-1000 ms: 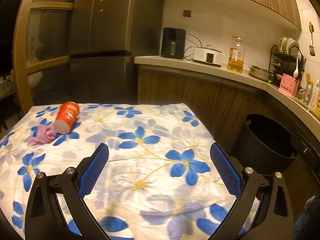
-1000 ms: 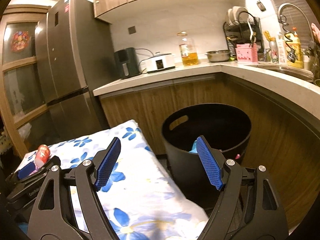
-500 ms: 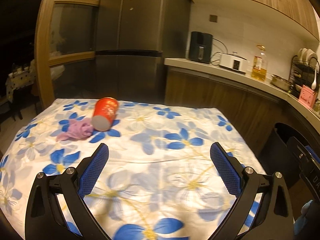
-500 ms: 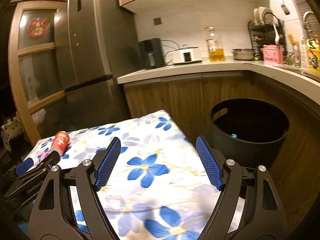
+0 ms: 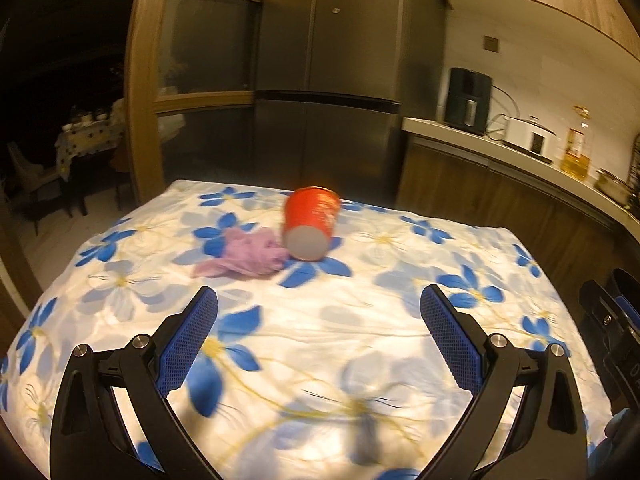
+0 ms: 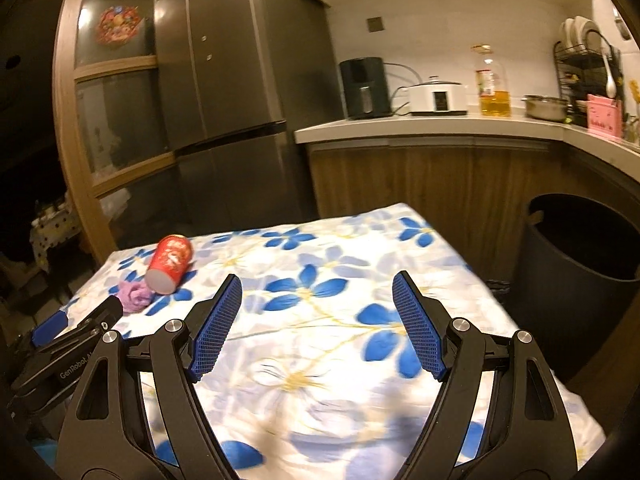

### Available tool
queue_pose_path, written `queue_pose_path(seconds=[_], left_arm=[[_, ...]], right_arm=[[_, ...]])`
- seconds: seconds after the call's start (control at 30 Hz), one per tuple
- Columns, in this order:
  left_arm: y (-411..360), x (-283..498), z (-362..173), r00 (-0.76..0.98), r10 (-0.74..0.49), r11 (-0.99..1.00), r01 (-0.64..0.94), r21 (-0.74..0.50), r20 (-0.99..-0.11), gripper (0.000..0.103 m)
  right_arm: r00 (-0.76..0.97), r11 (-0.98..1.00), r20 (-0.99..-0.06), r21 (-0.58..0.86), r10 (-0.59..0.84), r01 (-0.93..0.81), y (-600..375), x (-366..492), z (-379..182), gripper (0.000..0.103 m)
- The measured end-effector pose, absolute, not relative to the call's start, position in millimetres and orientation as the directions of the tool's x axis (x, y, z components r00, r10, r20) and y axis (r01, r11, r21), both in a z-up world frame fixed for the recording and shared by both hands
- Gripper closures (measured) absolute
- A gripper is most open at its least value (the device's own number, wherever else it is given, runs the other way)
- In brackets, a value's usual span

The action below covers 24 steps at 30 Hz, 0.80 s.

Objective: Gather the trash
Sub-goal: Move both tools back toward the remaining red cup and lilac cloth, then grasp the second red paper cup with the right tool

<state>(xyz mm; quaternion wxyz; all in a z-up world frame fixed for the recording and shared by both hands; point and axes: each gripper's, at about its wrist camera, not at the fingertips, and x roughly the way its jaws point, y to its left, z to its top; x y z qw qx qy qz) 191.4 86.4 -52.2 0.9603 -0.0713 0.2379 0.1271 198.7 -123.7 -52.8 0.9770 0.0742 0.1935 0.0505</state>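
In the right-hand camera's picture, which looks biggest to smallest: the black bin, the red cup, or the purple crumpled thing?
1. Black bin, by far the largest.
2. Red cup, lying on its side.
3. Purple wad, smallest; the left tongs hide its edge, so this gap is less certain.

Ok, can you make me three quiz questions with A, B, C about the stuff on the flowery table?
1. Where is the purple crumpled tissue?
A. touching the red cup
B. in the black bin
C. on the counter

2. What colour are the tablecloth flowers?
A. green
B. blue
C. pink

3. How is the cup?
A. upright
B. lying on its side
C. held by a tool

Answers: 1 A, it lies against the cup's base. 2 B, blue petals all over. 3 B, its grey bottom faces the camera.
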Motion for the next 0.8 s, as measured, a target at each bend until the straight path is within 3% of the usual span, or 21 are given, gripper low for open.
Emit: queue_pose_path(seconds=[0.43, 0.8], left_arm=[[155, 194, -50, 0.822, 0.338, 0.904, -0.419, -0.084, -0.458, 0.006], [197, 208, -47, 0.807, 0.388, 0.876, -0.474, -0.095, -0.446, 0.006]], right_arm=[[0.892, 0.968, -0.379, 0.146, 0.246, -0.205, -40, 253, -60, 0.026], [0.824, 0.946, -0.465, 0.146, 0.324, -0.29, 35, 313, -75, 0.026]])
